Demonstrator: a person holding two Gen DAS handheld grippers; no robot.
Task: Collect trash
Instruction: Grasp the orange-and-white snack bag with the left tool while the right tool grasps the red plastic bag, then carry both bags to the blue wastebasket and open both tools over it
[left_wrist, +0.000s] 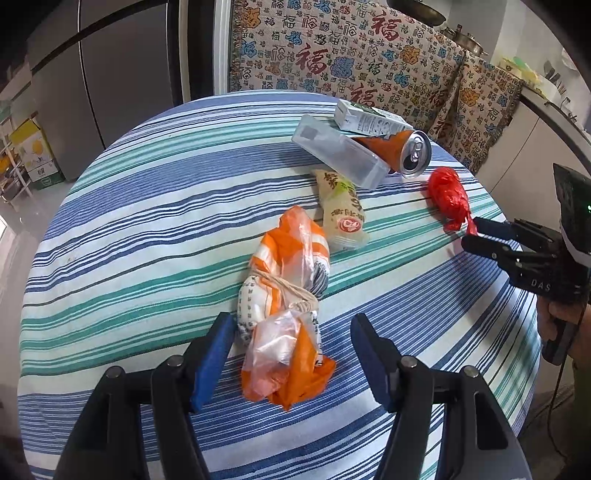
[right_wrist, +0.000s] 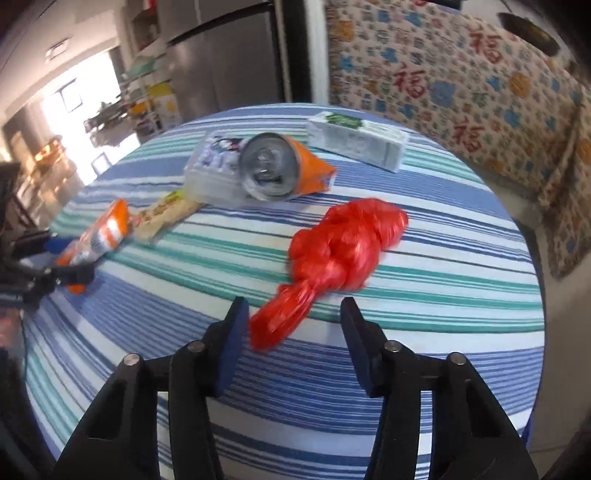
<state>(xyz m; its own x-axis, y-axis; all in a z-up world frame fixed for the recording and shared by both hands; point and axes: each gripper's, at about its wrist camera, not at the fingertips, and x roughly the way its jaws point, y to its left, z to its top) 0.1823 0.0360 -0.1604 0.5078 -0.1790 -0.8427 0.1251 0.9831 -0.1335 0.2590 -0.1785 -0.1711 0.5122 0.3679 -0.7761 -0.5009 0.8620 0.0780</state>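
An orange-and-white plastic bag (left_wrist: 288, 295) tied with string lies on the striped round table (left_wrist: 147, 221). My left gripper (left_wrist: 291, 325) stands open around its near end, pads clear of it. A knotted red bag (right_wrist: 347, 243) lies near the right edge. Its twisted tail runs between the open jaws of my right gripper (right_wrist: 293, 306), untouched by either pad. The left wrist view shows that gripper (left_wrist: 471, 234) at the red bag (left_wrist: 447, 195). Farther back lie a beige wrapper (left_wrist: 341, 210), a clear plastic box (left_wrist: 340, 151), an orange can (left_wrist: 410, 151) and a white carton (left_wrist: 369, 120).
A patterned cloth (left_wrist: 351, 48) drapes furniture just behind the table. A steel fridge (left_wrist: 122, 62) stands at the back left, with a cardboard box (left_wrist: 33, 151) on the floor beside it. A hand (left_wrist: 561, 321) grips the right tool past the table's right edge.
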